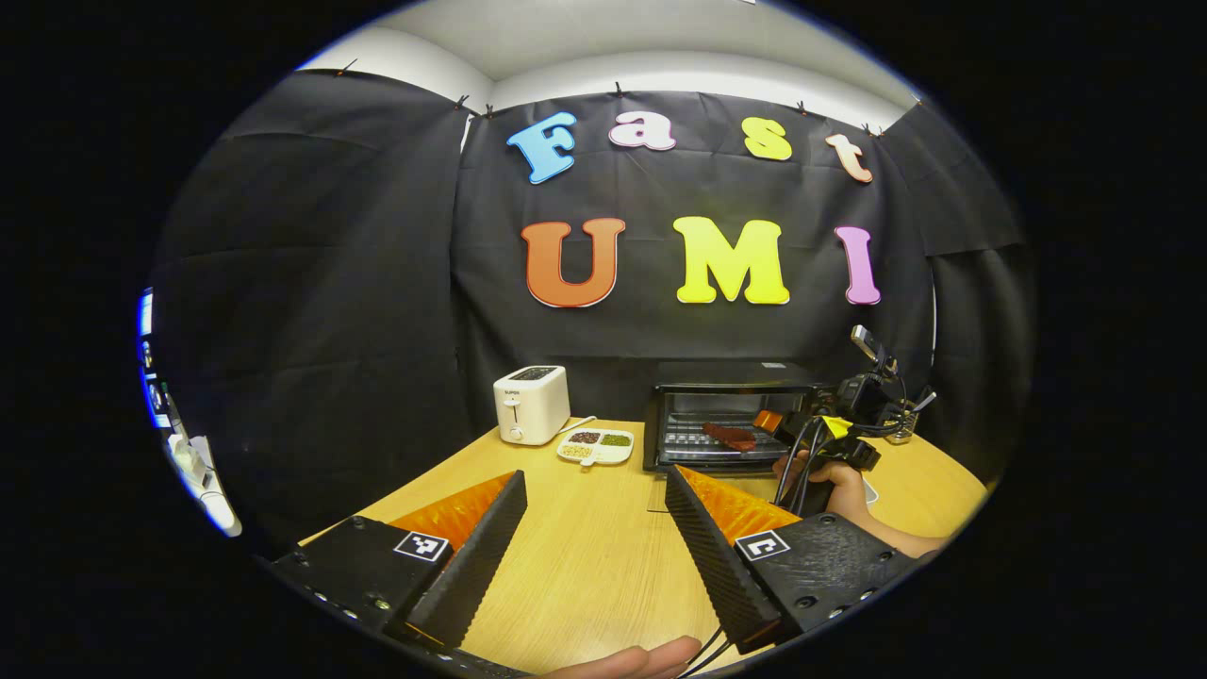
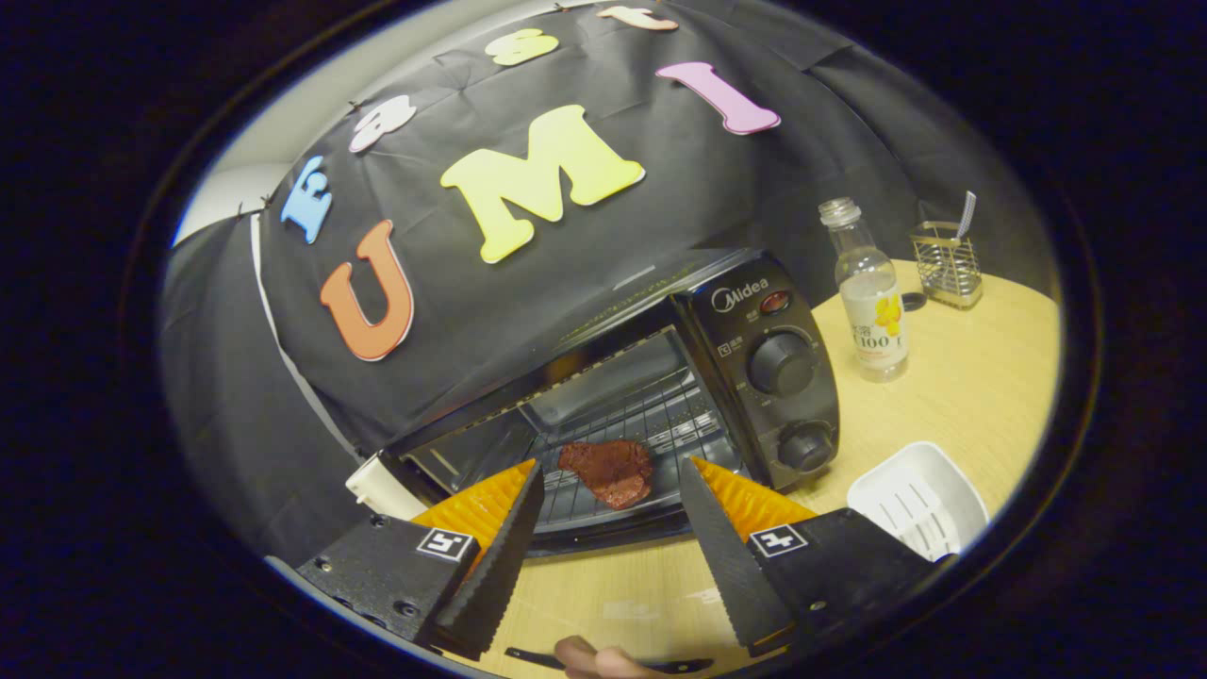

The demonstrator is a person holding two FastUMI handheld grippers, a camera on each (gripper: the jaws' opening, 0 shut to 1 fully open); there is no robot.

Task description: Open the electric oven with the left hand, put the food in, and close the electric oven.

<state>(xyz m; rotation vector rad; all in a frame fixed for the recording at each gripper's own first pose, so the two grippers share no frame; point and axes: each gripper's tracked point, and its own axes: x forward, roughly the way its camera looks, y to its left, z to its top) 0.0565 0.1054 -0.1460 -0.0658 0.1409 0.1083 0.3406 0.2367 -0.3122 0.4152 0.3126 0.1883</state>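
1. Meat is seen lying on the wire rack inside the electric oven, whose front stands open – the food is judged already delivered.
2. The right gripper is held just before the oven mouth, jaws spread wide and empty, presumably clear of the meat.
3. The left gripper is kept back over the table, jaws wide, nothing held – judged free to shut the oven.

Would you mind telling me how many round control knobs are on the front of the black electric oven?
2: one upper round black knob and one lower round black knob, both on the black electric oven's right-hand control panel.
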